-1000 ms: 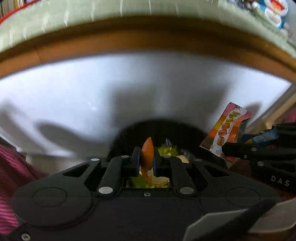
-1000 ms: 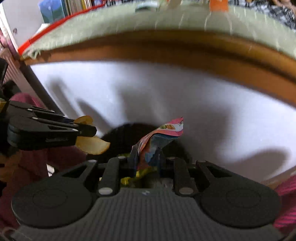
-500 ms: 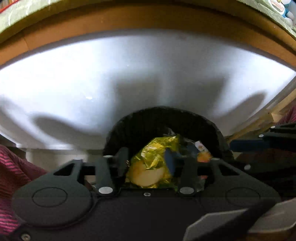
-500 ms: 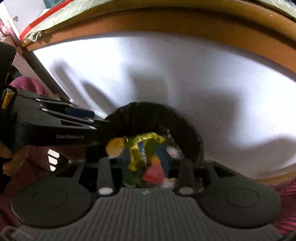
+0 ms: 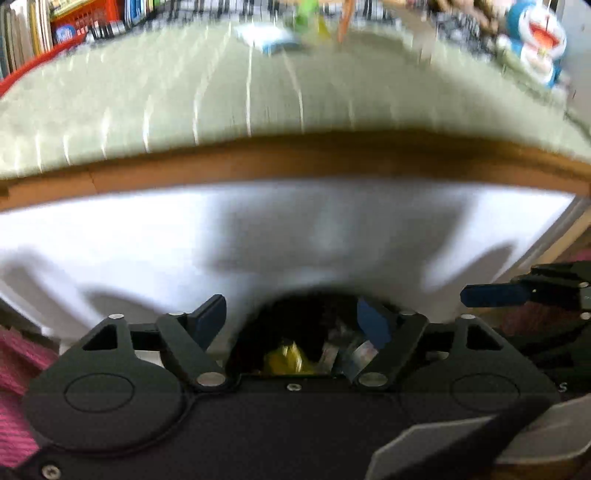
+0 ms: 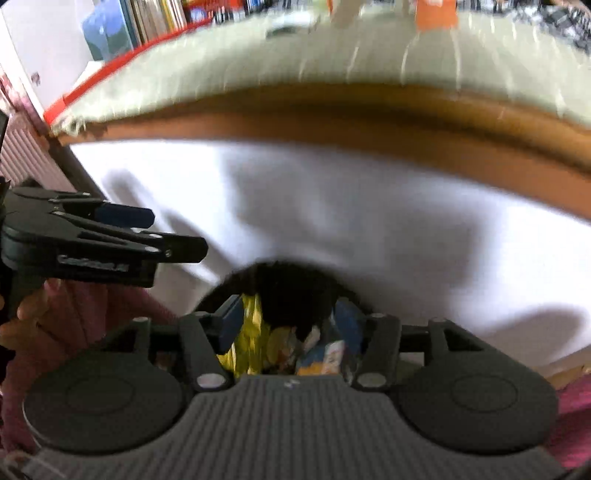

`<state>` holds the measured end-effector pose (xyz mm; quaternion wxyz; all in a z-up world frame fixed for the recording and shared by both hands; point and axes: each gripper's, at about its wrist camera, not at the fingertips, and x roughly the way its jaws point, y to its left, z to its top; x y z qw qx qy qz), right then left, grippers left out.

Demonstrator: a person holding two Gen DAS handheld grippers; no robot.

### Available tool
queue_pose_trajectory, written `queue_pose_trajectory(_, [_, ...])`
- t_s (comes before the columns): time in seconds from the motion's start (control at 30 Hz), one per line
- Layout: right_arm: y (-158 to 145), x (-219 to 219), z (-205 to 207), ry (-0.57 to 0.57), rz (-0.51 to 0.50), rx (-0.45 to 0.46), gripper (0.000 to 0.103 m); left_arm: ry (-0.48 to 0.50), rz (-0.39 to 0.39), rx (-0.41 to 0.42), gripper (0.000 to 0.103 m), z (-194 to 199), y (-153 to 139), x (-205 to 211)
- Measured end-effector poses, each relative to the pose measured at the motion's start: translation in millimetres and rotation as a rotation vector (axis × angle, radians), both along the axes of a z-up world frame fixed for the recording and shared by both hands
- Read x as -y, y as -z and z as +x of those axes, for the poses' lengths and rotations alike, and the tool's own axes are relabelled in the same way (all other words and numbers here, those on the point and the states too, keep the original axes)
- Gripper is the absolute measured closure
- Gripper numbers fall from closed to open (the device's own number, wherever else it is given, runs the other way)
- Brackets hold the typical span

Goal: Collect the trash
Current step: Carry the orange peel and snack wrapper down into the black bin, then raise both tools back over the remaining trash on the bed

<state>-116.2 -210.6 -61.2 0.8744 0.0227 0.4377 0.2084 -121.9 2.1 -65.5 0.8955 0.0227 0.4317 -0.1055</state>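
Left wrist view: left gripper (image 5: 291,317) spread wide, holding nothing, above the black bin (image 5: 295,325) at 6 o'clock; yellow wrapper (image 5: 284,360) lies inside. Right wrist view: right gripper (image 6: 291,321) likewise released over the bin, wrappers (image 6: 325,356) within.

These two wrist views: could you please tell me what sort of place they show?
Probably a lived-in room at home: shelved books, a cartoon plush toy beside a green quilted cover, and a black trash bin.
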Motion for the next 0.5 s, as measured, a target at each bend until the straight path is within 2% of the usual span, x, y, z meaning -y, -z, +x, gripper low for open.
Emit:
queue_pose_trajectory(0.27, [-59, 14, 18, 0.034, 0.016, 0.205, 0.021, 0.005, -0.071, 0.185, 0.017, 15, -76, -9])
queue_pose_trajectory(0.5, [-96, 26, 47, 0.160, 0.048, 0.322, 0.010, -0.050, -0.107, 0.275, 0.013, 60, -108, -8])
